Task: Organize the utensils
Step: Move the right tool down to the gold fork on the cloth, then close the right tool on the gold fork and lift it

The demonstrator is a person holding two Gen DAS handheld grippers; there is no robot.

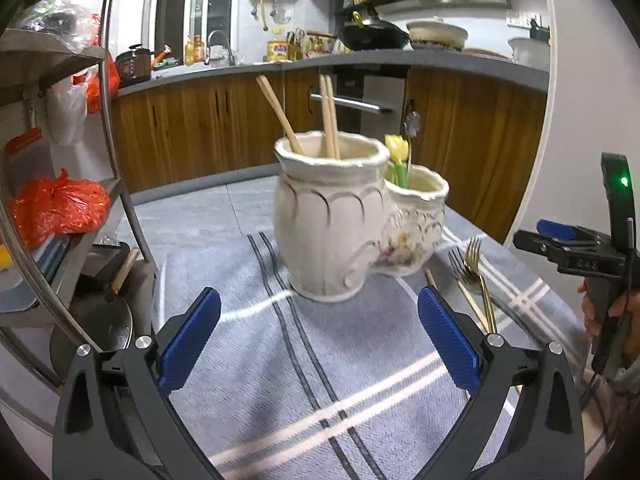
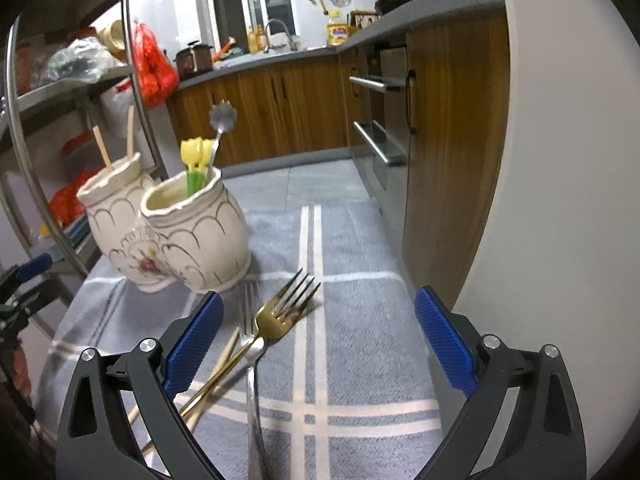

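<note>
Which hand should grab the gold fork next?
Probably the right. The gold fork lies on the cloth just ahead of the open right gripper, partly between its pads. The open left gripper faces the ceramic holder, with the fork off to its side.

Cream double-pot holder (image 1: pixel 332 220) with chopsticks (image 1: pixel 329 116) on blue cloth (image 1: pixel 320 360), beyond wide-apart left gripper (image 1: pixel 320 336) jaws.

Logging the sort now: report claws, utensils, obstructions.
Left claw open, empty; right claw open, empty. Gold fork, silver fork, chopstick loose on cloth beside ceramic holder. Nothing blocking.
</note>
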